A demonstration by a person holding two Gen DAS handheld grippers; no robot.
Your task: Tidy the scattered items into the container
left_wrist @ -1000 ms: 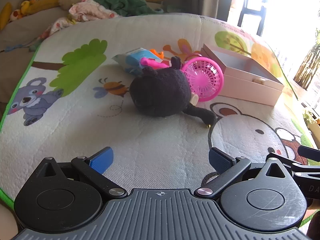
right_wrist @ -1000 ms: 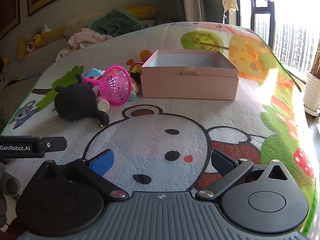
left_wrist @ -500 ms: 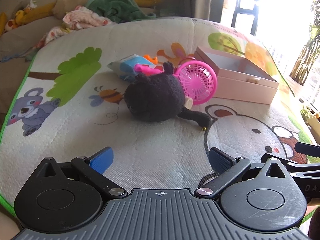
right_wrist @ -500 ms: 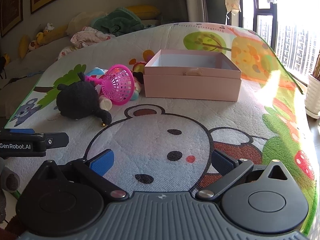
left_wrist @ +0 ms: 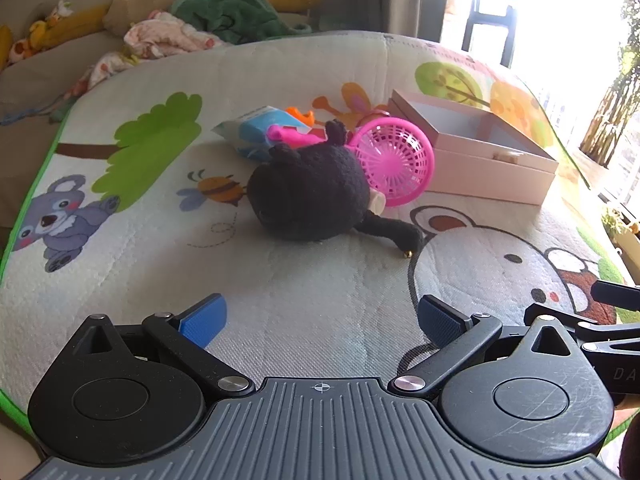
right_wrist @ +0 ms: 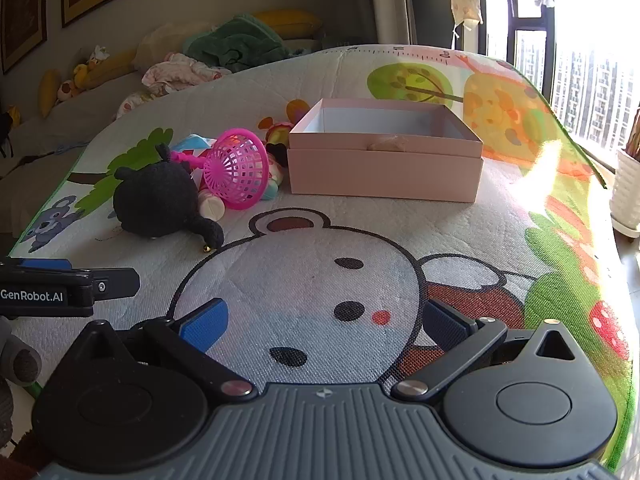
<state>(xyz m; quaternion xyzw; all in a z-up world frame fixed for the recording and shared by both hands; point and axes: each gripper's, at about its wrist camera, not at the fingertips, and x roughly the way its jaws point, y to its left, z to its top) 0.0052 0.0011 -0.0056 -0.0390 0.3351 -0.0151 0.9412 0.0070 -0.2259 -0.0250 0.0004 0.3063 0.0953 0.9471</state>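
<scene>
A black plush toy (left_wrist: 308, 196) lies on the play mat ahead of my left gripper (left_wrist: 320, 320), which is open and empty. Behind the plush lie a pink plastic basket (left_wrist: 394, 160), a blue-and-white packet (left_wrist: 250, 132) and an orange piece (left_wrist: 300, 114). The open pink box (left_wrist: 480, 156) stands to the right. In the right wrist view my right gripper (right_wrist: 324, 322) is open and empty over the mat, with the box (right_wrist: 384, 172) ahead, and the plush (right_wrist: 158, 200), the basket (right_wrist: 236, 168) and a small white bottle (right_wrist: 212, 207) to its left.
The printed play mat (right_wrist: 320, 272) covers the floor. A sofa with clothes and soft toys (left_wrist: 192, 28) stands beyond its far edge. A window and a white plant pot (right_wrist: 628, 196) are on the right. The left gripper's body (right_wrist: 60, 290) shows at the right wrist view's left edge.
Both grippers have moved slightly forward toward the toys and box, which now look a little nearer. Both stay open. No object has moved.
</scene>
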